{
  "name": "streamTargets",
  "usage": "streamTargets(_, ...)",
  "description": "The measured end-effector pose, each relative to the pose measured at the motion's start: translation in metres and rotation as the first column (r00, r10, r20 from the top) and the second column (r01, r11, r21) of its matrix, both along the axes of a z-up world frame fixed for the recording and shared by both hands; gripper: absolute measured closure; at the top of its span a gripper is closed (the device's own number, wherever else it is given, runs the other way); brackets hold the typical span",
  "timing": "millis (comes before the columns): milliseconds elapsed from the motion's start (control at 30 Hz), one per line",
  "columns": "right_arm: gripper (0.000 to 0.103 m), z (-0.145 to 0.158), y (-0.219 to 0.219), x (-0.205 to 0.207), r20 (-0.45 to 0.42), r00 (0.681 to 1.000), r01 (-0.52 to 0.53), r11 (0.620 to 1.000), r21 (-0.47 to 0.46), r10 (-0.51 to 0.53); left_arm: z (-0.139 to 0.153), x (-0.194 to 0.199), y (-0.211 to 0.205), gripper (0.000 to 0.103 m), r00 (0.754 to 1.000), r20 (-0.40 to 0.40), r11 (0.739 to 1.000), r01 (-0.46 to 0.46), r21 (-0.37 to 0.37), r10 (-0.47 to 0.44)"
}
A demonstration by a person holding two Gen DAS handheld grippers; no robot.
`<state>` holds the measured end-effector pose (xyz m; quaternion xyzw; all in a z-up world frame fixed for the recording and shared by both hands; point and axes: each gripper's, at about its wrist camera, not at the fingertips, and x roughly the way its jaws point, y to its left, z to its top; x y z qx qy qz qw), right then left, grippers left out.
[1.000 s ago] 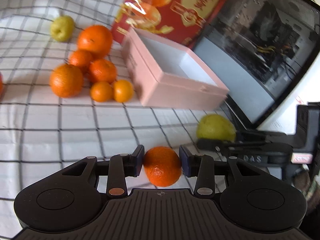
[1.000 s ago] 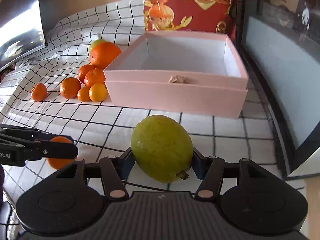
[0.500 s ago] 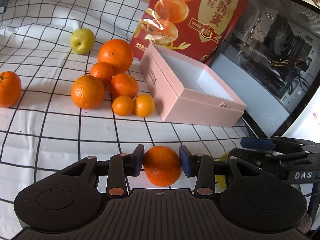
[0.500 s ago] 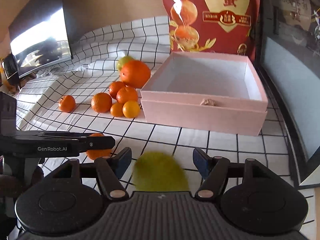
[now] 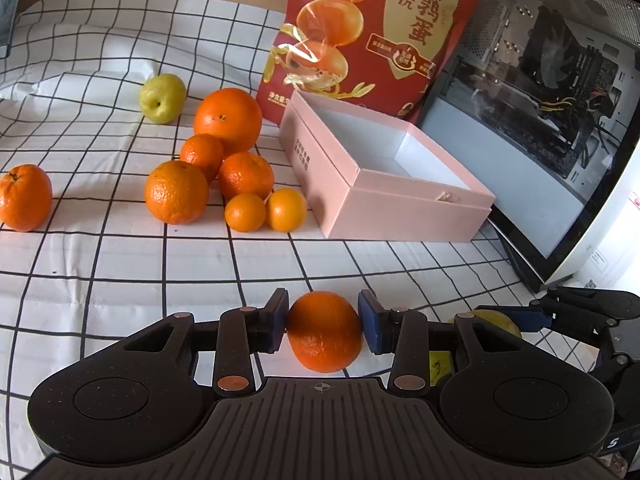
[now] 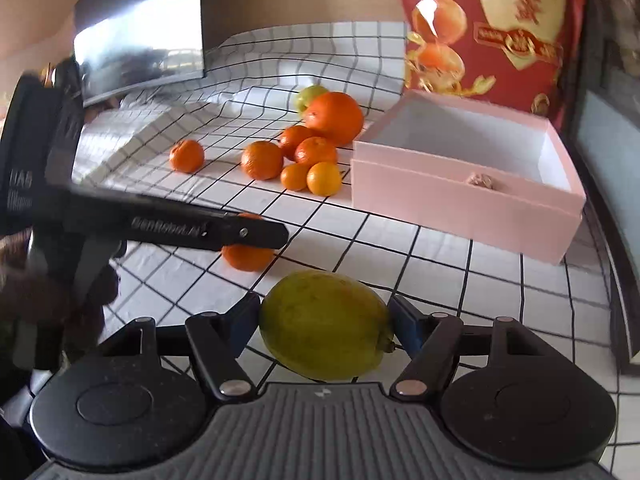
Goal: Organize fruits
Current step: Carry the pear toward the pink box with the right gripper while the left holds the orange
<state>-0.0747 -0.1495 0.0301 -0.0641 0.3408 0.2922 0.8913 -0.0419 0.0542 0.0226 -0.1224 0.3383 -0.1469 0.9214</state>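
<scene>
The red bag is smeared in the right wrist view, its print unreadable, and its top runs off the frame. The left gripper there is blurred too, and its finger covers the top of the orange it holds. From the left wrist, most of the green fruit sits hidden behind the gripper's own arms. The small green one peeks out behind the big orange. The lump on the pink box front is too small to tell.
</scene>
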Motion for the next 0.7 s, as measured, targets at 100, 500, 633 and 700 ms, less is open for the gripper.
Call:
streamTargets(100,0.033,-0.003,0.004,-0.001,-0.003,1.0,-0.023,1.0,-0.011,0.023,0.001,-0.001,0.0,0.06,1.0,0.002,1.0,0.006,0.008,-0.006)
streamTargets(500,0.04,-0.012,-0.001,0.001,-0.012,1.0,-0.004,0.999,-0.036,0.004,0.007,-0.021,-0.02,0.06,0.995,0.066,0.981,0.054,0.185,-0.068)
streamTargets(633,0.04,-0.014,-0.014,0.012,-0.008,0.996,0.086,0.996,-0.027,-0.086,0.001,-0.026,-0.017,0.059,0.991,0.053,0.976,0.113,0.184,-0.125)
streamTargets(700,0.04,-0.015,-0.019,0.016,-0.002,0.994,0.11,0.994,-0.019,-0.11,-0.005,-0.029,-0.017,0.059,0.989,0.046,0.975,0.131,0.18,-0.141)
